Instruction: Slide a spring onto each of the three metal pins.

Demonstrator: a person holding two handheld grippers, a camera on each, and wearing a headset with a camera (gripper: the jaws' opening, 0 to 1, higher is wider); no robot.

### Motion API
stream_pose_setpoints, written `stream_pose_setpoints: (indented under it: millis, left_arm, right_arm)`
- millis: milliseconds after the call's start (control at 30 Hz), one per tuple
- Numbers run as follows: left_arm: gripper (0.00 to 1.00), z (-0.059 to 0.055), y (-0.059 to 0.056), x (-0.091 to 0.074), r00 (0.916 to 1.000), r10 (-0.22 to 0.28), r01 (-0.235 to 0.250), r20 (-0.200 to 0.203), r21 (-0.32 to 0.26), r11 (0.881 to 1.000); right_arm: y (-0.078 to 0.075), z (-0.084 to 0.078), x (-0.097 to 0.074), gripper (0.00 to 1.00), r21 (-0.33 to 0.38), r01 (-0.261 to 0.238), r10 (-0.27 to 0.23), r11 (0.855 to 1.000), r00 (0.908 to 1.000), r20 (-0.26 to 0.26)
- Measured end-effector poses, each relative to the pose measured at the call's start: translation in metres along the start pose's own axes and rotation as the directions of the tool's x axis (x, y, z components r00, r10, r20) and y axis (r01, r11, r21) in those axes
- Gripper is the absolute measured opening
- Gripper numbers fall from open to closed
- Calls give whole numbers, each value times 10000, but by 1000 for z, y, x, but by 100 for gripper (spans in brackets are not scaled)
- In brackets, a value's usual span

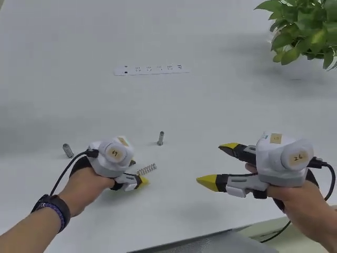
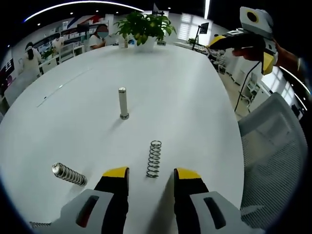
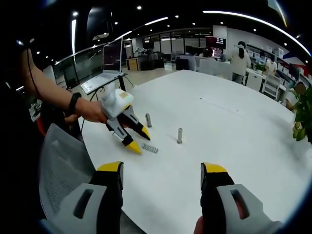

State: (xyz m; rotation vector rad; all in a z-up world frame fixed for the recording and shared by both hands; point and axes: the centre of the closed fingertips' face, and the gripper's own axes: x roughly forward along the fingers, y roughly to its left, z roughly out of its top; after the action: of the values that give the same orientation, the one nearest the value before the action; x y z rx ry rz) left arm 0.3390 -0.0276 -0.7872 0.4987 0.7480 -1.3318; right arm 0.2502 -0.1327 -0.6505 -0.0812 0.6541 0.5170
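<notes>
Nearest, the left gripper (image 2: 151, 173) is being held low over the table (image 2: 195, 97), its jaws apart and empty. A loose spring (image 2: 154, 159) is lying just ahead of them at twelve o'clock. A bare pin (image 2: 123, 103) is standing upright farther off at eleven o'clock. A second pin (image 2: 68, 173), seemingly already wearing its spring, is resting at nine o'clock. The right gripper (image 3: 163, 170) is being held open, gripping nothing, well apart at three o'clock. Picking up the loose spring is judged to be the step in hand. Next, a light closing on its coils is being called for, then alignment over the bare pin's tip.
</notes>
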Motion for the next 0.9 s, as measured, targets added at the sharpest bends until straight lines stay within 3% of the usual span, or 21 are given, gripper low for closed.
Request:
stream_pose_setpoints:
  millis: [167,333,433,667,900]
  left_arm:
    - [22,1,1,6,10000,57,-57,73,-35,10000]
    - [3,1,4,8,9993,375,-378,92,372,9986]
    - [3,1,2,9,9995,319,-320,25,514,9982]
    - [2,1,2,4,9995,307,-309,102,176,9994]
    - [2,9,4,-15,9981,433,-437,437,80,9990]
  right_arm:
    - [0,0,1,63,-36,-13,13,10000,10000,-46]
    - [-1,0,2,62,-64,-20,20,10000,10000,-64]
    - [-1,0,2,62,-102,-39,38,9999,10000,-81]
    - [0,0,3,62,-67,-94,93,9999,9999,-96]
    - [2,0,7,62,15,-234,234,9997,9997,-43]
